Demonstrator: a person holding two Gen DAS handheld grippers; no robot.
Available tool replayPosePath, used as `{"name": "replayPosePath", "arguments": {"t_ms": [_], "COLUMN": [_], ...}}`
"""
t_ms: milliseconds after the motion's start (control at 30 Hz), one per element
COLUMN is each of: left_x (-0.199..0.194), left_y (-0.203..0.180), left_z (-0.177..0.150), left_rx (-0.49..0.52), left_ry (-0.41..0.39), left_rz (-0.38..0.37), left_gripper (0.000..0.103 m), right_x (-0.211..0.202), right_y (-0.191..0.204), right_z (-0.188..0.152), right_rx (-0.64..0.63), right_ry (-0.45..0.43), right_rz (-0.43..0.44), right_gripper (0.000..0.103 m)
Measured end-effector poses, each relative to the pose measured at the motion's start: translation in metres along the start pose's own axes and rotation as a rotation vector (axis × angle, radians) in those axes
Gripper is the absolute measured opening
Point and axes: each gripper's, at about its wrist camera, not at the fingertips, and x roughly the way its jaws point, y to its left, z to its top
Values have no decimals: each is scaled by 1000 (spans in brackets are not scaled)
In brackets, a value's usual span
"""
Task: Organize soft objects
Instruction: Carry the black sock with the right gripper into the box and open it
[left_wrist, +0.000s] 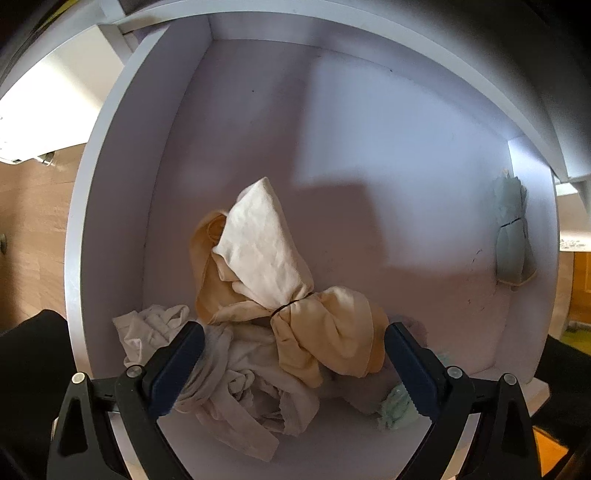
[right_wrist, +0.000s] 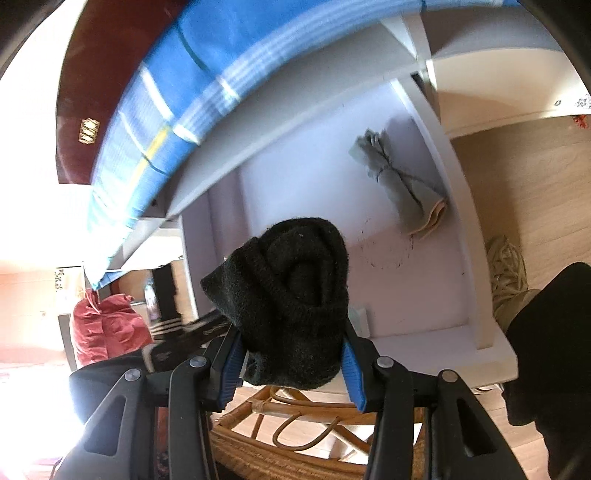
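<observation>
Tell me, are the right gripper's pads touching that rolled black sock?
Touching. The right wrist view shows the right gripper with both blue pads pressed against the sides of the rolled black sock, no gap on either side.

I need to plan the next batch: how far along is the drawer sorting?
Done: a tied grey-green bundle lies at the drawer's side. In hand: the right hand-held gripper clamps a rolled black sock. Left: the open left hand-held gripper hovers over a loose heap of pale cloths.
</observation>
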Motion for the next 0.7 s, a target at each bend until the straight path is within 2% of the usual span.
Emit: {"name": "replayPosePath", "arguments": {"t_ms": [233, 467, 700], "left_x": [6, 9, 15], "left_y": [-8, -14, -21], "left_z": [-2, -3, -6], "left_rx": [22, 56, 71], "left_ry": [14, 21, 31], "left_rz": [21, 48, 61], "left_gripper": [99, 99, 97], "right_x": [-48, -115, -164], "right_y": [21, 65, 121], "right_z": [3, 12, 37], "right_rx": [-47, -145, -253], "right_ry": [-65, -178, -266], "right_rz": [42, 62, 25], "right_gripper": [47, 47, 47]}}
